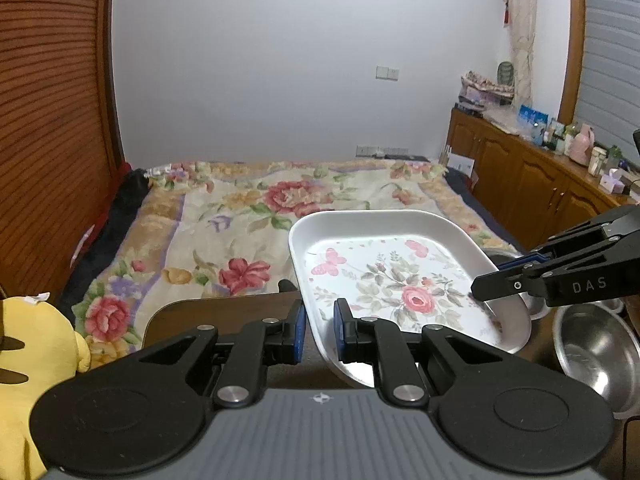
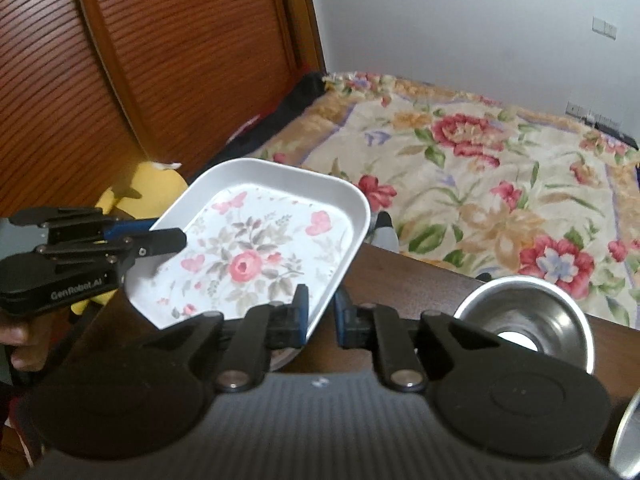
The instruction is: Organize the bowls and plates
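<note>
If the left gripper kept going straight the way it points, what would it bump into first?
Nothing new right away: the left gripper is already shut on the rim of the flowery tray. Past that, probably the flowery bed blanket, though depth is unclear.

A plain pale grey-white wall [image 1: 260,60] closes the far side of the room, with a white switch plate [image 1: 387,73] on it. A bed under a cream floral blanket [image 1: 280,208] fills the middle. Slatted reddish-brown wooden doors [image 1: 48,128] stand at left; a brown wooden cabinet row [image 1: 520,176], cluttered on top, runs along the right. Nearest lies the dark brown wooden counter [image 2: 416,280].
</note>
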`<state>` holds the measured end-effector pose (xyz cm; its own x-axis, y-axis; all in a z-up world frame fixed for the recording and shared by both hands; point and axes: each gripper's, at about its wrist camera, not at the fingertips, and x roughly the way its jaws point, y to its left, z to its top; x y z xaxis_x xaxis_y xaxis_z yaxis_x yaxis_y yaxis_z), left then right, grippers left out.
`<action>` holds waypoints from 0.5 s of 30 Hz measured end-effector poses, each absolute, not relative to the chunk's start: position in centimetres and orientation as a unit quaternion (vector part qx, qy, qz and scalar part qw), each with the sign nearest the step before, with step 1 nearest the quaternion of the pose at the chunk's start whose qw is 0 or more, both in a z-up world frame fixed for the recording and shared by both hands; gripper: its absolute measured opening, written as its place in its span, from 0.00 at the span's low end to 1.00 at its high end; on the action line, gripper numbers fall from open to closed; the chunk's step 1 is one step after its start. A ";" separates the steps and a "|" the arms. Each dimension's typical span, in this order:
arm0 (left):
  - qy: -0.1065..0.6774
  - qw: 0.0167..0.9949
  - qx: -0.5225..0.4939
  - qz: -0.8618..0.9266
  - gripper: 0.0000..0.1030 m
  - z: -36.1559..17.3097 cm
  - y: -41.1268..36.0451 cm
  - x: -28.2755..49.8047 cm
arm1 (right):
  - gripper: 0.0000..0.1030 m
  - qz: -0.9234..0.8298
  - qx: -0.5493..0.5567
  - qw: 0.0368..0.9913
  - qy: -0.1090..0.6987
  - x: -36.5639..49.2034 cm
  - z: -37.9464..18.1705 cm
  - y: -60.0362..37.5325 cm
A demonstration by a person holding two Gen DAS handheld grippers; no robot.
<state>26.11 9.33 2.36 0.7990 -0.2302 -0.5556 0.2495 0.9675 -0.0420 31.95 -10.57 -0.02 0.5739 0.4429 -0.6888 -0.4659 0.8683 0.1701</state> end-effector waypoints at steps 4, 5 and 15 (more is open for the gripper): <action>0.279 0.951 0.017 -0.131 0.16 3.3 9.1 23.9 | 0.15 0.255 -0.026 0.894 0.368 29.7 1.3 -10.7; 0.276 0.952 0.018 -0.132 0.16 3.6 9.1 23.4 | 0.15 0.255 -0.028 0.895 0.365 29.2 1.6 -10.8; 0.261 0.955 0.023 -0.136 0.16 4.7 9.0 19.0 | 0.15 0.248 -0.035 0.907 0.339 24.4 3.6 -11.4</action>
<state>18.96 8.99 4.72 0.8267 -0.2479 -0.5052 0.2720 0.9619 -0.0270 24.42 -11.38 3.56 0.6463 0.4264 -0.6328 -0.4740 0.8742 0.1049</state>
